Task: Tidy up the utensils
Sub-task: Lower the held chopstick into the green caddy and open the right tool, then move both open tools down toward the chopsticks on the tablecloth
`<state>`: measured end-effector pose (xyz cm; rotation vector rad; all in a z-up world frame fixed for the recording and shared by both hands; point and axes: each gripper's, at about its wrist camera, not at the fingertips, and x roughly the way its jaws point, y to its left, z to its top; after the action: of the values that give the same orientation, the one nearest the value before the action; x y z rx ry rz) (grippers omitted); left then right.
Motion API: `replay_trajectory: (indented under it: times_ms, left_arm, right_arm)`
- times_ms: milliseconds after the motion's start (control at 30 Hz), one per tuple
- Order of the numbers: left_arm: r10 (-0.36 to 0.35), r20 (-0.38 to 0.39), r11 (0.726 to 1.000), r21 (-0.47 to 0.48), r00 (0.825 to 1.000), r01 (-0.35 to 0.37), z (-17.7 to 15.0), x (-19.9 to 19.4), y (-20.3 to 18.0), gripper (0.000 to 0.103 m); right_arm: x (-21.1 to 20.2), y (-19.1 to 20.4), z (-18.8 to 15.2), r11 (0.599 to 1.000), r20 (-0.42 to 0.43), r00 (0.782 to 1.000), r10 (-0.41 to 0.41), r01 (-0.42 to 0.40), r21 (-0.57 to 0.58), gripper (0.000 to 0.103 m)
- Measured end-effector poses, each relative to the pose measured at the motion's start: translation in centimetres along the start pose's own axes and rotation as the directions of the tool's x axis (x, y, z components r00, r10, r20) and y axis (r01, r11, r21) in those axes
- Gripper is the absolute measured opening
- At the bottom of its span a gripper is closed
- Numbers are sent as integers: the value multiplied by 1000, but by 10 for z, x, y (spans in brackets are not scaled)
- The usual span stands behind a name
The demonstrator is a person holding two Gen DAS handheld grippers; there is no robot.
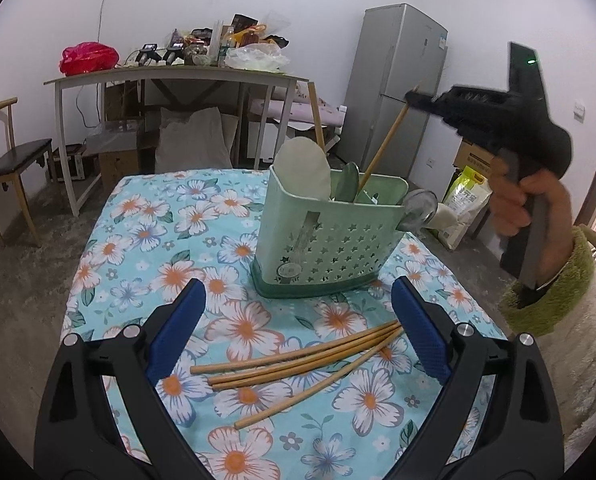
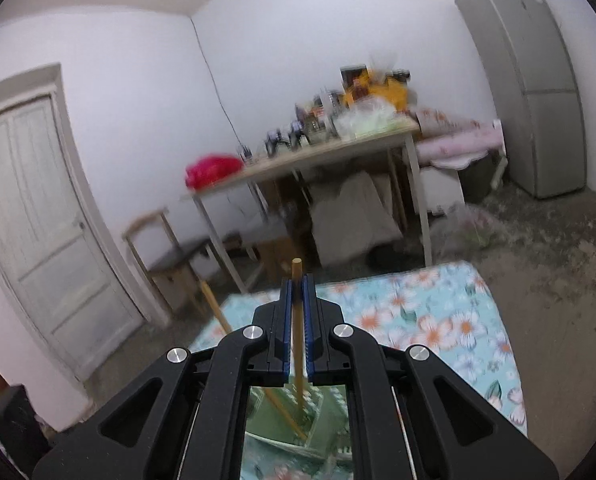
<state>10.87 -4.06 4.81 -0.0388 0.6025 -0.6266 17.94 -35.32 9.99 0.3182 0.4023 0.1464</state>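
Several bamboo chopsticks (image 1: 298,360) lie loose on the floral tablecloth (image 1: 146,240). My left gripper (image 1: 298,296) hovers over them, open, with nothing between its blue pads. Behind them stands a pale green utensil holder (image 1: 329,240) with a white paddle (image 1: 303,168), a green spoon (image 1: 347,186) and one upright chopstick (image 1: 317,120) in it. Above the holder's right side, my right gripper (image 1: 413,100) is shut on a chopstick (image 1: 381,144) whose lower end dips into the holder. In the right wrist view the right gripper (image 2: 296,282) pinches that chopstick (image 2: 296,320) over the holder (image 2: 298,412).
A round clear disc (image 1: 417,208) sticks out from the holder's right side. Behind the table stand a cluttered desk (image 1: 178,76), a chair (image 1: 14,160) at the left, a grey fridge (image 1: 401,92) and a rice bag (image 1: 465,200) on the floor.
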Motion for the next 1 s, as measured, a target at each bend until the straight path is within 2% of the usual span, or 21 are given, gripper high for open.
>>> replay_trajectory:
  times_ms: [33,133,233,267,467,567,633,733,833,933,1000]
  left_arm:
    - [-2,-1,1000,-3,1000,2,0,1,1,90]
    - [-7,-2,1000,-12,1000,7,-1,2,3,90]
    - [-11,-4,1000,-18,1000,11,-2,3,5,90]
    - [-13,-5,1000,-20,1000,12,-2,3,5,90]
    - [-25,-5,999,-28,1000,25,-1,5,10,90]
    - [-34,-7,999,-34,999,33,-2,7,15,90]
    - [-34,-15,999,-34,999,33,-2,8,17,90]
    - [-28,-23,999,-31,999,27,-2,11,21,90]
    - [-19,-26,1000,-15,999,19,-2,12,23,90]
    - [-9,-34,1000,8,999,9,-4,14,23,90]
    - [-3,-45,1000,28,999,4,-6,16,21,90]
  right_arm:
    - [7,-2,-2,1000,-37,999,0,0,-7,6]
    - [14,-4,-1,999,-73,996,-40,38,-22,10]
    - [1,-11,5,998,-30,998,-59,59,-5,38]
    - [-6,-12,7,998,-4,998,-60,60,0,42]
    - [-51,-18,17,994,117,988,-104,100,39,47]
    - [-74,-11,15,996,165,983,-82,76,42,47]
    - [-91,-1,6,999,176,984,-37,34,20,47]
    - [-102,16,-13,999,135,990,36,-32,-35,50]
    - [-103,29,-38,991,38,993,109,-105,-83,52]
    - [-98,36,-66,985,-57,990,132,-137,-101,53]
    - [-91,31,-86,989,-122,986,114,-124,-80,54]
